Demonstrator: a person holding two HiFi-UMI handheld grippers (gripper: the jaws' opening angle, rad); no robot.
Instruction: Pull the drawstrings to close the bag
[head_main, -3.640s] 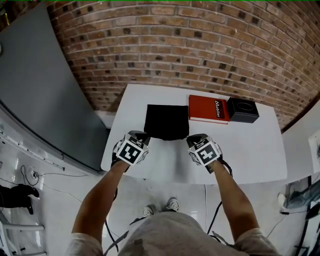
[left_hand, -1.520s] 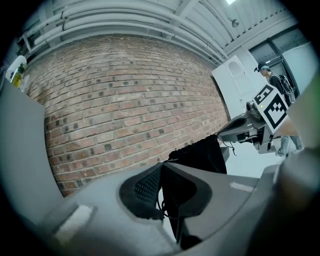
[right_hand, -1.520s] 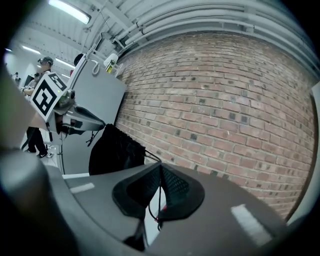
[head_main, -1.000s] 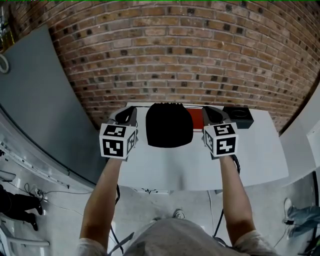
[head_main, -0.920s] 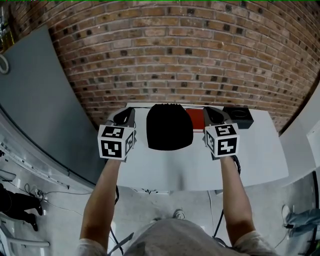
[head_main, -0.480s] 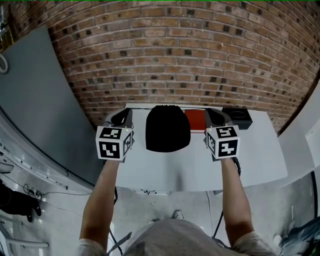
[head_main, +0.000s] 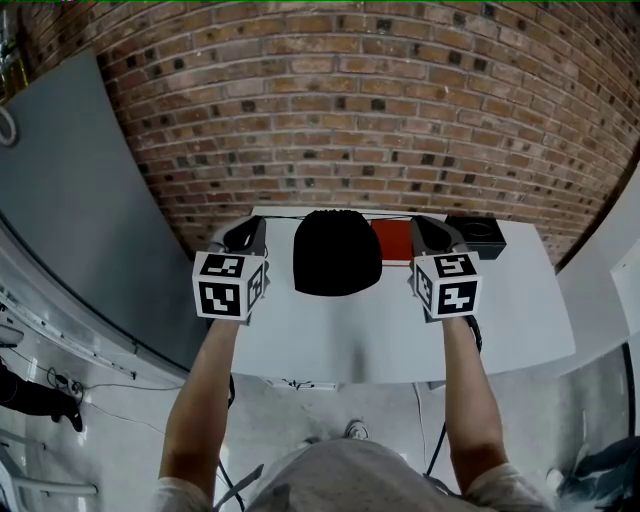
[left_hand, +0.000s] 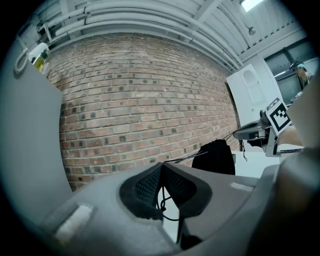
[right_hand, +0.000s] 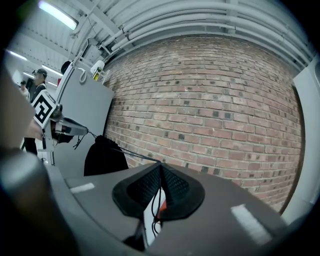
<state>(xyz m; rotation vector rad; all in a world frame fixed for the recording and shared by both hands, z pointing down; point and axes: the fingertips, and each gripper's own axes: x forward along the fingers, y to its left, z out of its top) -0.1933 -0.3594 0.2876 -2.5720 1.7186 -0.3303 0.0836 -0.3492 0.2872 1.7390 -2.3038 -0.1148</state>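
Observation:
A black drawstring bag (head_main: 338, 255) hangs upright between my two grippers above the white table (head_main: 520, 310), its gathered mouth at the top. Thin black drawstrings (head_main: 283, 216) run taut from the mouth out to each side. My left gripper (head_main: 250, 232) is shut on the left string, which shows pinched between its pads (left_hand: 150, 186) with a knotted end dangling below. My right gripper (head_main: 425, 232) is shut on the right string in the same way (right_hand: 160, 167). The bag (left_hand: 216, 157) shows to the right in the left gripper view, and to the left (right_hand: 104, 157) in the right gripper view.
A red book (head_main: 392, 240) and a black box (head_main: 475, 232) lie at the table's back right, just behind my right gripper. A brick wall (head_main: 340, 110) stands behind the table and a grey panel (head_main: 70, 190) to the left.
Some seconds ago the bag lay flat on the table with both grippers near its front edge; it now hangs by its strings. In the last second its mouth has narrowed slightly.

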